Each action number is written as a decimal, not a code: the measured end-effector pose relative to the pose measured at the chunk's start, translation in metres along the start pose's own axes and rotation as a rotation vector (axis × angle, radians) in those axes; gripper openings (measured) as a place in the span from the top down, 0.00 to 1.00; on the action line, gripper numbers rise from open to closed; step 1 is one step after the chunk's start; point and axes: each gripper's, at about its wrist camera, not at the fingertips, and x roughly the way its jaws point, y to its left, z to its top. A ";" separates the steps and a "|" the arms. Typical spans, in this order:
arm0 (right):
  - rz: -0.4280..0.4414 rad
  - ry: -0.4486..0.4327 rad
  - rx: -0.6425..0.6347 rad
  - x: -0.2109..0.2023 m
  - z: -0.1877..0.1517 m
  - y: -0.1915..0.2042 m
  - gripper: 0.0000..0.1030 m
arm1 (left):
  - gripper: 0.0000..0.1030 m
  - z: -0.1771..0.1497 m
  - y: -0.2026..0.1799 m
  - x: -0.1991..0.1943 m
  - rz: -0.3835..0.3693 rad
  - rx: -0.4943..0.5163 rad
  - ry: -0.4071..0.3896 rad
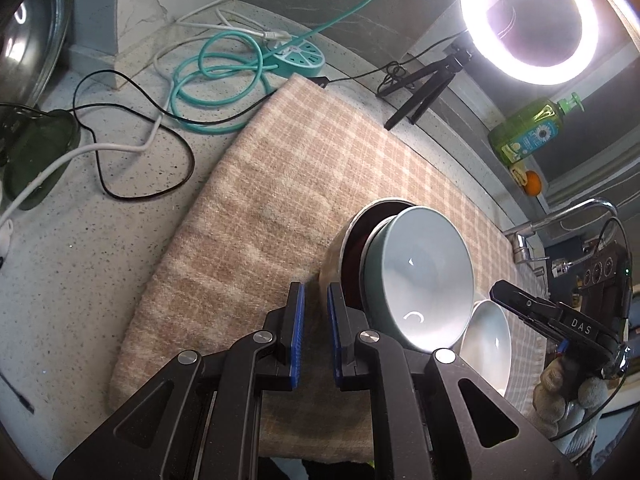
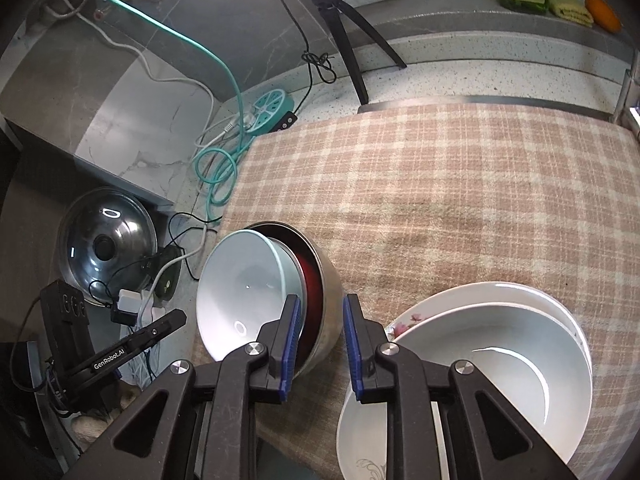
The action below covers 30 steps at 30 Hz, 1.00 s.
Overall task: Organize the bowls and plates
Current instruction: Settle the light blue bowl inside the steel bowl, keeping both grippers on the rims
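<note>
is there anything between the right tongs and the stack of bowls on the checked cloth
Nothing visible. In the right wrist view the right tongs sit just in front of the steel outer bowl, which holds a dark red bowl and a pale blue bowl, with only bare checked cloth between.

Your grippers are black, with blue ribbed pads (image 2: 291,344) and silver round screws (image 1: 370,337). Your right gripper (image 1: 532,308) reads "DAS", your left gripper (image 2: 136,340) "GenRobot.AI". You wear a pale knit glove (image 1: 568,400); thin black cables loop around it.
</note>
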 end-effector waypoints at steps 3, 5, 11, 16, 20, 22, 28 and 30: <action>0.008 0.015 0.021 0.005 0.000 -0.003 0.81 | 0.90 0.001 -0.001 0.004 -0.010 0.010 0.010; 0.006 0.019 0.023 0.008 0.000 -0.002 0.81 | 0.90 0.002 -0.002 0.006 -0.014 0.018 0.015; -0.001 0.025 0.023 0.016 0.004 -0.001 0.81 | 0.90 0.008 -0.002 0.016 -0.040 0.025 0.047; 0.005 0.036 0.032 0.023 0.005 -0.002 0.81 | 0.90 0.010 -0.003 0.020 -0.044 0.037 0.060; 0.003 0.042 0.027 0.026 0.005 0.000 0.81 | 0.90 0.010 -0.004 0.021 -0.047 0.043 0.065; 0.006 0.046 0.024 0.028 0.006 0.001 0.81 | 0.90 0.010 -0.005 0.021 -0.048 0.046 0.067; -0.005 0.054 0.004 0.031 0.006 0.004 0.81 | 0.90 0.010 -0.007 0.024 -0.042 0.058 0.070; -0.012 0.058 -0.004 0.032 0.007 0.004 0.81 | 0.90 0.010 -0.009 0.026 -0.035 0.070 0.075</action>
